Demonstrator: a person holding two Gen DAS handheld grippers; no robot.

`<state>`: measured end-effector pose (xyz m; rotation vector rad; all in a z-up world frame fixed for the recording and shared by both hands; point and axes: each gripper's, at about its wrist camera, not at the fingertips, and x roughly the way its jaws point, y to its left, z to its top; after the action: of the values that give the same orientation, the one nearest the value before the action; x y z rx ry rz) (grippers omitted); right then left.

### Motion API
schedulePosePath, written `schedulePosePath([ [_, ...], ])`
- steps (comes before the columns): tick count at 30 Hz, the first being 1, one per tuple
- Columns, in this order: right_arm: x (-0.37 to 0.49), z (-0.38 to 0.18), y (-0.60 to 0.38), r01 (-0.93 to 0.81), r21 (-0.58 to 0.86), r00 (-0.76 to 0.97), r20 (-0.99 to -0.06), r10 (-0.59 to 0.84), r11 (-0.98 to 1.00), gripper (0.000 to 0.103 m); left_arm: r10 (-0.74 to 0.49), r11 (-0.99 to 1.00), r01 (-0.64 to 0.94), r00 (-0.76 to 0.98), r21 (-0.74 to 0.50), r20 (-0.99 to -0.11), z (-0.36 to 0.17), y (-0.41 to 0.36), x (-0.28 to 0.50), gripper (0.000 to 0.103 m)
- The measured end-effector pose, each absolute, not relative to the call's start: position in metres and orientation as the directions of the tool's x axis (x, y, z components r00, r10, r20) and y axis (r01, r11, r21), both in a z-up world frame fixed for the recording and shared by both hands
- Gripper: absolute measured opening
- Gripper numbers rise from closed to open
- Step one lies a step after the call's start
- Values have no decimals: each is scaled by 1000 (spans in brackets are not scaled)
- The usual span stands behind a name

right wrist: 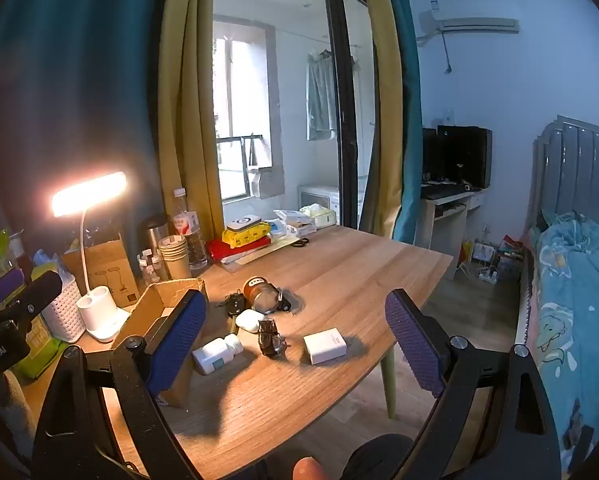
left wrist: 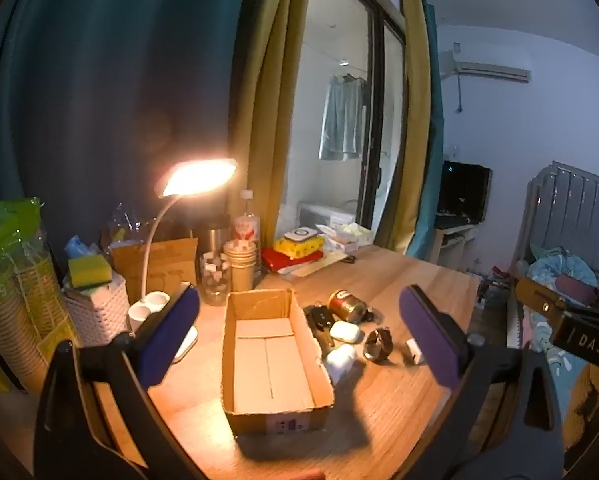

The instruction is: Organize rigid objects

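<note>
Cardboard box point(left wrist: 273, 360) sits empty under your left tool point(left wrist: 299, 336); the white bottle point(right wrist: 218, 354) lies lengthwise just right of it, nearer your right tool point(right wrist: 295, 344). Both tools gape wide, holding nothing.

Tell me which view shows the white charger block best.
Right wrist view: the white charger block lies whole and unobstructed on the table. The left wrist view shows only a small part of it beside that gripper's finger.

Home, a bedroom/studio: bed point(right wrist: 575, 280) with cartoon bedding and padded headboard point(right wrist: 571, 168), wall air conditioner point(right wrist: 475, 24), curtains point(right wrist: 187, 92) at a balcony door with laundry point(right wrist: 319, 92) hanging outside. Wooden table point(right wrist: 339, 264) with lit desk lamp point(right wrist: 89, 196), computer monitor point(right wrist: 463, 156) in the corner.
</note>
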<state>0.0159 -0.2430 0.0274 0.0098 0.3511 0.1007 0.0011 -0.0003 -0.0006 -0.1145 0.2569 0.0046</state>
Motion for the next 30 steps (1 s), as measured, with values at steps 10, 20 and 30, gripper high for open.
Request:
schedulePosePath([
  [10, 18, 27, -242, -96, 18, 931, -352, 97, 995, 93, -13, 996, -12, 964, -92, -265, -8, 7, 3, 101],
  [20, 16, 27, -242, -98, 21, 929, -356, 99, 995, 93, -16, 997, -2, 969, -72, -248, -3, -4, 0, 100],
  [30, 16, 27, -243, -99, 20, 929, -356, 100, 995, 93, -10, 996, -11, 969, -83, -249, -3, -2, -2, 100],
])
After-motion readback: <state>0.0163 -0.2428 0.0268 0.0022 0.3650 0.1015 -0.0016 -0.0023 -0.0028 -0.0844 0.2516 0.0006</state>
